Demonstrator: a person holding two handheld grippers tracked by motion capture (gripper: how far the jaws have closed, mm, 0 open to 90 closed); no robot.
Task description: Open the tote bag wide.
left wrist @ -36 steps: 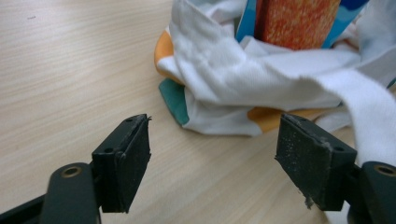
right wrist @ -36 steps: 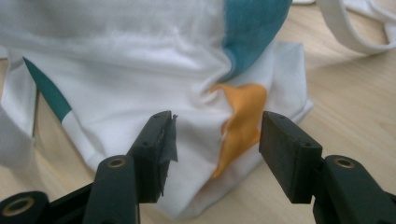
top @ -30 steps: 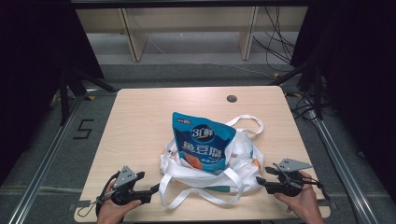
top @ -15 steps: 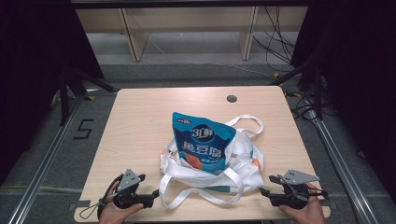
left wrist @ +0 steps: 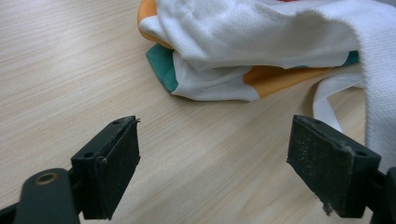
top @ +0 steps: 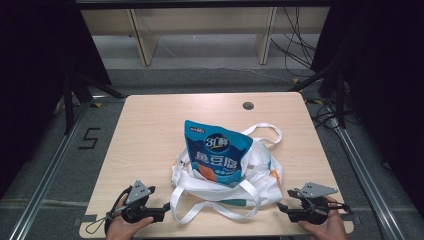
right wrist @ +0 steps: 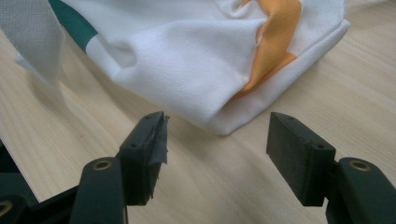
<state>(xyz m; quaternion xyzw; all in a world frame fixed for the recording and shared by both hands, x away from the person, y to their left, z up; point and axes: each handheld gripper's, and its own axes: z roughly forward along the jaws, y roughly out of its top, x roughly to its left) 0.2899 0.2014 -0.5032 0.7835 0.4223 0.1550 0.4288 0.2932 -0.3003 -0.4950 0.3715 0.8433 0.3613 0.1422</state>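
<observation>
Because the white tote bag (top: 250, 187) is limp cloth around a light, crinkly blue snack pouch (top: 218, 152), grip its straps (top: 210, 197); left gripper (top: 161, 215) and right gripper (top: 281, 208) jaws stand open, empty.

A blue printed snack pouch (top: 218, 152) lies on a crumpled white cloth tote bag (top: 255, 177) at the middle of the pale wooden desk (top: 150, 130), with a handheld black left gripper (top: 159, 214) and right gripper (top: 281, 206) flanking the bag at the near edge.

We see a pale wooden desk (top: 150, 130) with a dark round hole (top: 248, 105) near its far edge. On it, toward the near edge and a little right of the middle, lies a crumpled white cloth bag (top: 260, 172) with orange and green patches, its straps (top: 205, 200) spread on the wood; a blue snack packet (top: 217, 152) stands out of it.
</observation>
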